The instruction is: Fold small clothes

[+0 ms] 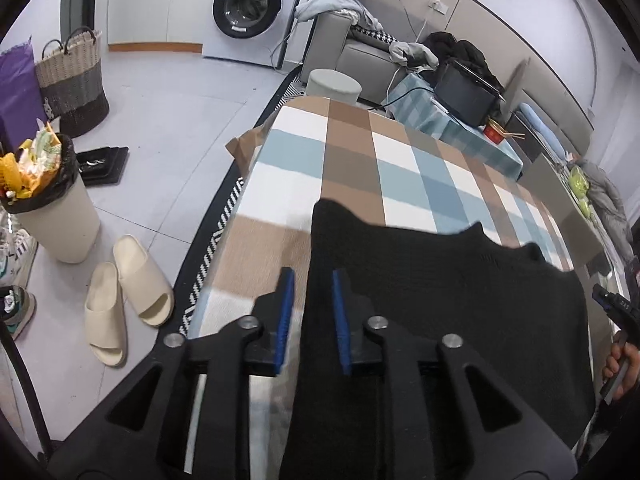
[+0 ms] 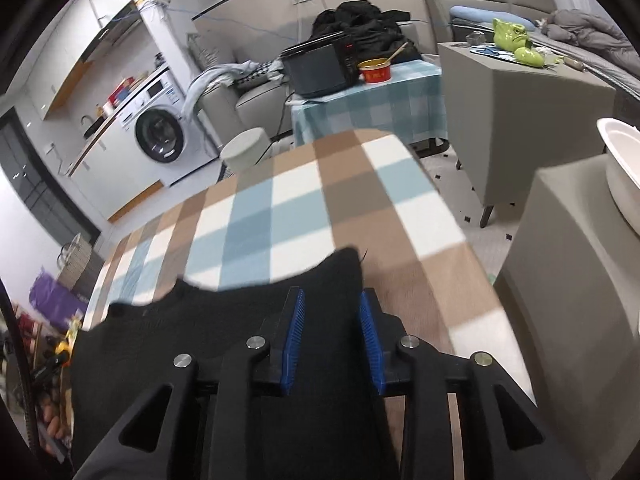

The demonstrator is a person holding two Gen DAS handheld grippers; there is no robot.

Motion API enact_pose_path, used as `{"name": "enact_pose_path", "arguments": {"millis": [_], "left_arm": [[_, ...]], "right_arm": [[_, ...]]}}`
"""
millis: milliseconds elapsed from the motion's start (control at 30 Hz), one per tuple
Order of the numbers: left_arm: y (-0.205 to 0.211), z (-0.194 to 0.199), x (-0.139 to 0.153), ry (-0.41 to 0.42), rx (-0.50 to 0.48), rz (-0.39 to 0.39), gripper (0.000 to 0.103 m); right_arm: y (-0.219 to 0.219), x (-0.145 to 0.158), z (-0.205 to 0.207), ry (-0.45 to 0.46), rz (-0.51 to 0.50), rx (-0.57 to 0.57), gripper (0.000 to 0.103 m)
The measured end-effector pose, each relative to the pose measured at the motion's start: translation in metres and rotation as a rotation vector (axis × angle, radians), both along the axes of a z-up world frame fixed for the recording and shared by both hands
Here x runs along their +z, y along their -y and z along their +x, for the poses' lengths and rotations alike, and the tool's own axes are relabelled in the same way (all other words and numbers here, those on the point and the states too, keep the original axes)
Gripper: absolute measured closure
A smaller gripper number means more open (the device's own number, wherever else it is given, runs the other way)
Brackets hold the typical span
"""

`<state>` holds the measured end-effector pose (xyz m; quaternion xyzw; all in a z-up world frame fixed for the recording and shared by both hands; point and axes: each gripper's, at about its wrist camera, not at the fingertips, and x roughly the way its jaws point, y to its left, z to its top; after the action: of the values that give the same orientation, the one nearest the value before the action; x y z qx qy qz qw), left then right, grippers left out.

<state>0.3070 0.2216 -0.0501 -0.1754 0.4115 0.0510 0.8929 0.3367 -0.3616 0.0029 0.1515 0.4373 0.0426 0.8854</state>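
Observation:
A black knit garment lies flat on the table's checked brown, blue and white cloth. My left gripper is open, its blue-padded jaws straddling the garment's left edge, one pad over the cloth, one over the fabric. In the right wrist view the same garment fills the lower left. My right gripper is open above the garment's right edge, near its far right corner. Neither gripper holds anything. The right gripper's tip and the hand holding it show at the left wrist view's right edge.
Left of the table are cream slippers, a full bin, a woven basket and a washing machine. Behind it stand a round stool and a side table with a black appliance. Grey boxes stand to the right.

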Motion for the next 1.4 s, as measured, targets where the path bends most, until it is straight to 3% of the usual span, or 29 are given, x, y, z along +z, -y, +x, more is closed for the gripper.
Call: {"name": "enact_pose_path", "arguments": {"millis": [67,233,333,433,600,700,833,1067,1400], "left_arm": [[0.003,-0.019,0.004,0.005,0.008,0.009,0.050],[0.033,-0.076,0.022,0.045,-0.034,0.054,0.030],[0.060,-0.104,0.023,0.038,-0.087,0.074,0.024],[0.089,-0.128,0.020,0.035,-0.137,0.093,0.022],[0.128,-0.159,0.010,0.016,-0.196,0.109,0.022],[0.147,-0.171,0.006,0.017,-0.247,0.122,0.022],[0.167,-0.189,-0.006,-0.012,-0.278,0.148,0.022],[0.166,-0.228,-0.008,-0.034,-0.281,0.218,0.022],[0.149,-0.274,0.004,-0.045,-0.204,0.097,0.022]], "right_arm": [[-0.009,0.000,-0.015,-0.027,-0.002,0.046,0.071],[-0.045,-0.002,-0.070,-0.049,-0.001,0.172,0.057],[-0.065,-0.004,-0.097,-0.045,0.004,0.228,0.040],[-0.081,-0.007,-0.119,-0.040,-0.016,0.256,0.031],[-0.112,-0.014,-0.147,-0.022,-0.074,0.330,0.030],[-0.136,-0.020,-0.167,-0.001,-0.121,0.386,0.034],[-0.150,-0.028,-0.181,-0.011,-0.124,0.428,0.047],[-0.131,-0.034,-0.209,-0.048,-0.261,0.396,0.049],[-0.166,0.015,-0.212,0.065,-0.139,0.463,0.049]]}}
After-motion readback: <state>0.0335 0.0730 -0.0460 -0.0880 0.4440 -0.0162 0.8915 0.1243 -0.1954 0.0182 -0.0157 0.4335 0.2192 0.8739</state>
